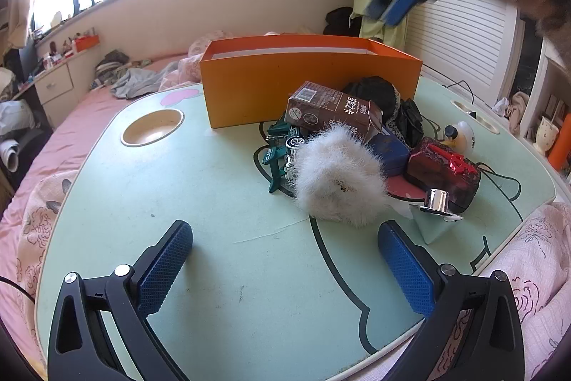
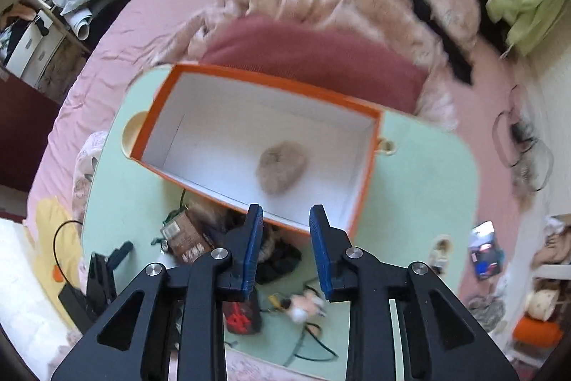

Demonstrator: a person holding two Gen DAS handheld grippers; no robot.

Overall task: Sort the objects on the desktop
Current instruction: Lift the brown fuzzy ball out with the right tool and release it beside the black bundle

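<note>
Clutter sits heaped near the middle of the pale green worktop (image 1: 214, 202), just in front of an orange box (image 1: 307, 88) with a white inside. In the heap are a white fluffy ball (image 1: 339, 181), a brown drink carton (image 1: 332, 109) lying on its side, a green toy car (image 1: 282, 149), a dark blue case (image 1: 390, 149), a dark red box (image 1: 442, 170), some black fabric (image 1: 389, 102) and a chrome cap (image 1: 437, 200). The left gripper (image 1: 285, 268) hangs low over the worktop short of the heap, its jaws spread wide with nothing between them. The right gripper (image 2: 286, 249) is high above the box's near wall, its jaws parted and empty. Inside the box lies one beige fluffy ball (image 2: 282, 166), blurred, on the white floor.
</note>
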